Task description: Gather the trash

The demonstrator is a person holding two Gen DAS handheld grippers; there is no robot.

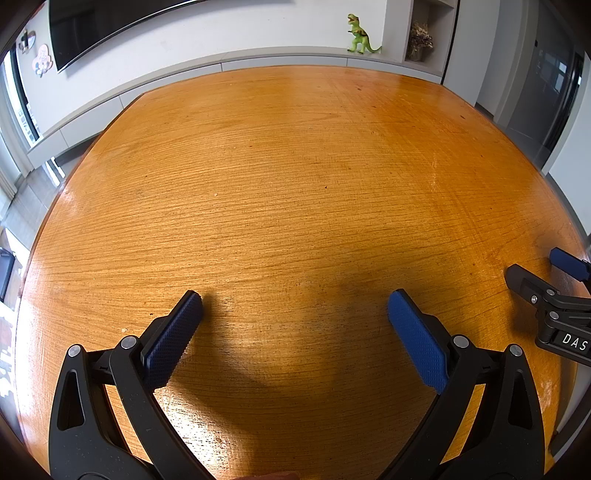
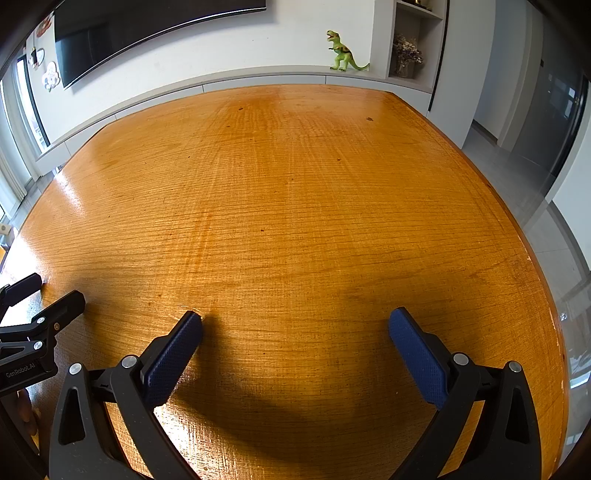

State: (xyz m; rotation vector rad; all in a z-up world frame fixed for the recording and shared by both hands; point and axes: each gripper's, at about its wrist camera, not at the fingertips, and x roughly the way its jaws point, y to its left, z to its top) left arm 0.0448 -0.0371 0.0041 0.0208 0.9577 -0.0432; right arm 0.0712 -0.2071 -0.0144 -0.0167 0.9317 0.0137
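Note:
No trash shows in either view. My left gripper (image 1: 294,301) is open and empty, its blue-padded fingers spread wide just above the orange wooden table (image 1: 295,184). My right gripper (image 2: 295,319) is also open and empty above the same table (image 2: 295,203). The right gripper also shows at the right edge of the left wrist view (image 1: 543,271), and the left gripper at the left edge of the right wrist view (image 2: 44,291). The two grippers sit side by side near the table's front edge.
A grey low cabinet (image 2: 258,79) runs behind the table with a green toy dinosaur (image 2: 343,51) on it. A wall-mounted TV (image 2: 129,29) hangs above. A shelf niche holds dried flowers (image 2: 406,55). Grey floor (image 2: 517,166) lies to the right.

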